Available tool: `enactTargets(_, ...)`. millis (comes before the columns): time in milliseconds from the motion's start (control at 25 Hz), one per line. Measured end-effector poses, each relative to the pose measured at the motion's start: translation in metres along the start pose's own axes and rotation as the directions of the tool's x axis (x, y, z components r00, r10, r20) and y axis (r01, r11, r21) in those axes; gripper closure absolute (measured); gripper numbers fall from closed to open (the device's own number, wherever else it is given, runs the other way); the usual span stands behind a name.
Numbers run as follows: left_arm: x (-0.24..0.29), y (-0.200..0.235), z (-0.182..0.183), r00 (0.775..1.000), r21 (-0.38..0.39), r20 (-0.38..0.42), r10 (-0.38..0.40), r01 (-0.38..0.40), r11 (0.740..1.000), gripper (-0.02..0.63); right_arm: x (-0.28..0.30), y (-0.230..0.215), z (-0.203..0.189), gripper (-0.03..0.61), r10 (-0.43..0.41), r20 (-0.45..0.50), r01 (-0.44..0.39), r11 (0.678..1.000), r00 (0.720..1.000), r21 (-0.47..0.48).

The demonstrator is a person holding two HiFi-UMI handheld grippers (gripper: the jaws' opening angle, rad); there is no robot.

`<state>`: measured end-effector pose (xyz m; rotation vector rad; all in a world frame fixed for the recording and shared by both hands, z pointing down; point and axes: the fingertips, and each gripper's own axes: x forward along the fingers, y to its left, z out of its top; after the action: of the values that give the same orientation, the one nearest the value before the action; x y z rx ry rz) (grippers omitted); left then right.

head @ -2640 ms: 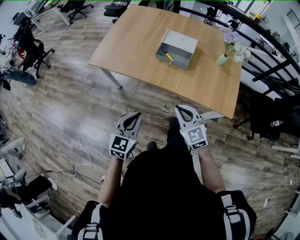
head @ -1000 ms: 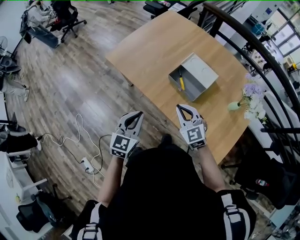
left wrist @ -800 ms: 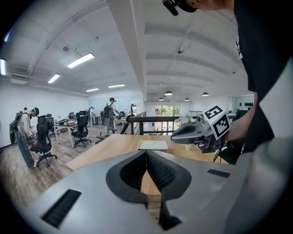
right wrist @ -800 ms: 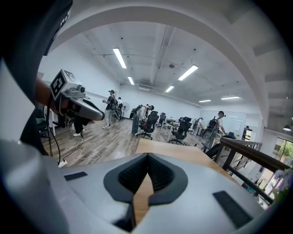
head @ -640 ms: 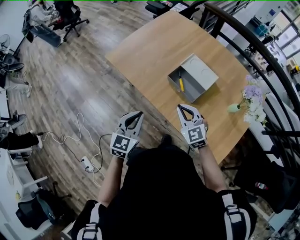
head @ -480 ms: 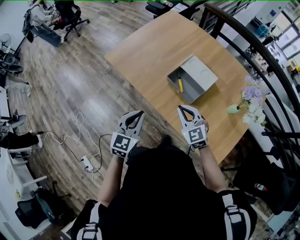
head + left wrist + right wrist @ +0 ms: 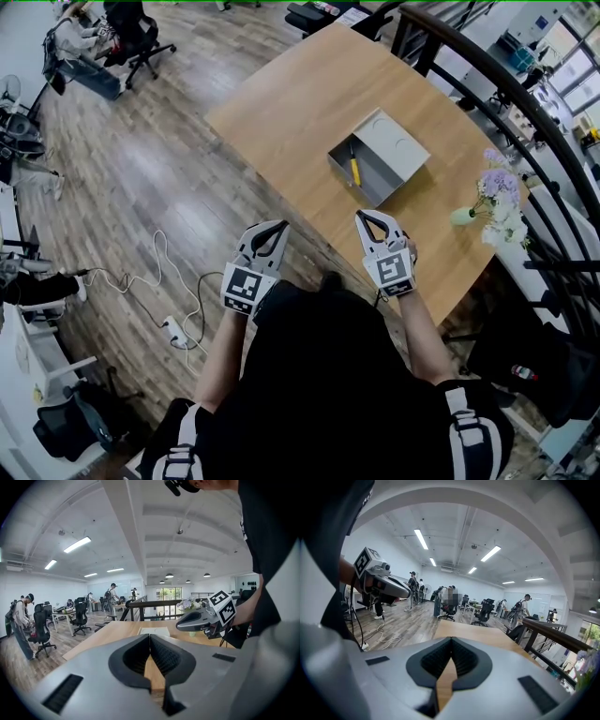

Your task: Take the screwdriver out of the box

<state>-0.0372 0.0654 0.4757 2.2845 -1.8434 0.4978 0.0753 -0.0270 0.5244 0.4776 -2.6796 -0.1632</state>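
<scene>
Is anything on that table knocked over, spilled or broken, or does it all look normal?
Nothing stands out. The grey box sits open on the table with the screwdriver lying inside, and the flower vase stands upright near the edge. The only untidy bit is a loose cable trailing across the floor.

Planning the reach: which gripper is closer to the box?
The right gripper, seen against the tabletop near the box; the left gripper is seen against floor.
</scene>
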Motion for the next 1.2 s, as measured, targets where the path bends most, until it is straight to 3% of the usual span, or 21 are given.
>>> enactTargets(680,0.014,-0.015,-0.001,0.999,-0.021,0.013,-0.029,0.030,0.999,0.592,-0.020,-0.011,-0.018,0.554,-0.045,-0.035,0.045,0.999,0.998,0.007)
enactTargets(1200,0.063,-0.012,0.008,0.985,0.007,0.040,-0.168,0.168,0.986,0.592,-0.030,-0.042,-0.034,0.554,-0.167,-0.100,0.170,0.985,0.981,0.026)
